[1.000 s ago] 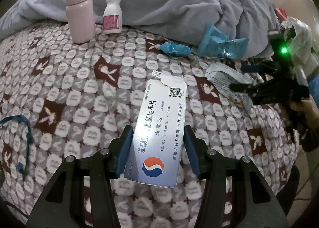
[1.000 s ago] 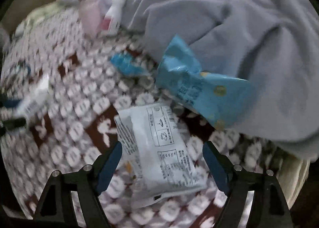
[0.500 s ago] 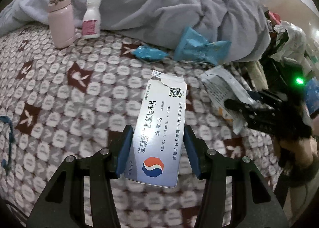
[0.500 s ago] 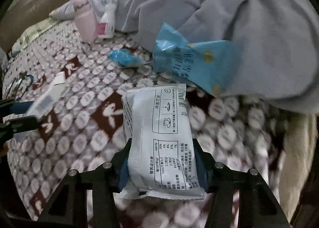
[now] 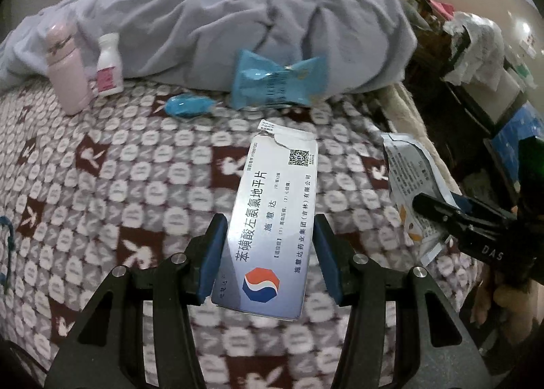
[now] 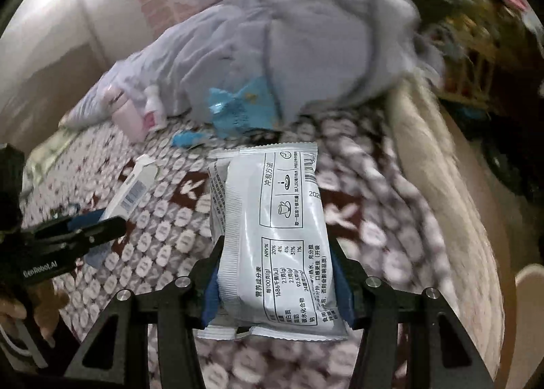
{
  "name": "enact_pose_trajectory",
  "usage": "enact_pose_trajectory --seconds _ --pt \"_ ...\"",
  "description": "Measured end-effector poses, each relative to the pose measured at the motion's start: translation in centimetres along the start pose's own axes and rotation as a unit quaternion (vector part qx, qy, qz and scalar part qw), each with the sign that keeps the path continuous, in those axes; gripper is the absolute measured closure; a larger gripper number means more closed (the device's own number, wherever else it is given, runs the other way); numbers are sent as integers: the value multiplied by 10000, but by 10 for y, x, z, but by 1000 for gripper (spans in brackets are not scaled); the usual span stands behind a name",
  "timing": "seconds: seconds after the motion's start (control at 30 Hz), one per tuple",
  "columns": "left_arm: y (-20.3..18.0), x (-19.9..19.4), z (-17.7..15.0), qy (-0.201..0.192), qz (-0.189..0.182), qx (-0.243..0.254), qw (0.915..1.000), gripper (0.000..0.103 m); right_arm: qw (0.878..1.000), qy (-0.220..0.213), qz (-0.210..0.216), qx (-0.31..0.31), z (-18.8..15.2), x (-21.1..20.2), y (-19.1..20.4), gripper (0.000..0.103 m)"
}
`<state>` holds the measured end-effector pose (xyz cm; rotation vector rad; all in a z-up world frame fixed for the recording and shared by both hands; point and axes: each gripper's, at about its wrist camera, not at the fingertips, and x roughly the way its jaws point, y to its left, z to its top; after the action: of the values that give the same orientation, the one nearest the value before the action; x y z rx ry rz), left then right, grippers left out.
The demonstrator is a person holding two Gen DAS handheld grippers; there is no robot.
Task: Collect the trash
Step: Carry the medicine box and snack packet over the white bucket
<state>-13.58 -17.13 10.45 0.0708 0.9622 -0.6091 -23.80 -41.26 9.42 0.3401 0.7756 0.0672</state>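
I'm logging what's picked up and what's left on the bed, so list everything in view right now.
medicine box: 1, white with a red-blue logo, held in the left claw
drink sachet: 1, white with black print, held in the right claw
large wrapper: 1, blue, on the bedspread against the duvet
small wrapper: 1, blue, on the bedspread left of the large wrapper
flask: 1, pink, upright at the duvet's edge
pill bottle: 1, white with a pink label, upright beside the flask
duvet: 1, grey-blue, bunched at the far side
bedspread: 1, maroon and grey rabbit pattern, under everything
left claw: 1, black with blue pads, shut on the medicine box
right claw: 1, black with blue pads, shut on the drink sachet
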Motion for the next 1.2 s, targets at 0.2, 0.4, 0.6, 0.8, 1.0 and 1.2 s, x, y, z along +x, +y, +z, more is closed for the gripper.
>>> enact_pose_trajectory --seconds 0.2,0.4,0.6,0.8,1.0,1.2 --pt "-36 1 1 -40 -47 309 9995 54 9994 -197 -199 214 -11 -26 -22 50" --pt "-79 2 4 -98 -170 710 9973 54 9973 -433 -447 391 -24 -58 -48 50" --pt "-125 8 6 -100 -372 1075 9935 54 9937 -594 -707 641 -37 -84 -80 50" --pt "-172 16 6 -67 -590 1435 9879 54 9879 -730 -981 955 -51 -109 -116 50" --pt "-219 26 4 25 -837 1763 9808 54 9800 -788 -1261 1324 -66 -128 -151 50" --pt "-256 37 2 136 -1083 1994 9738 54 9705 -809 -1524 1681 -84 -143 -183 50"
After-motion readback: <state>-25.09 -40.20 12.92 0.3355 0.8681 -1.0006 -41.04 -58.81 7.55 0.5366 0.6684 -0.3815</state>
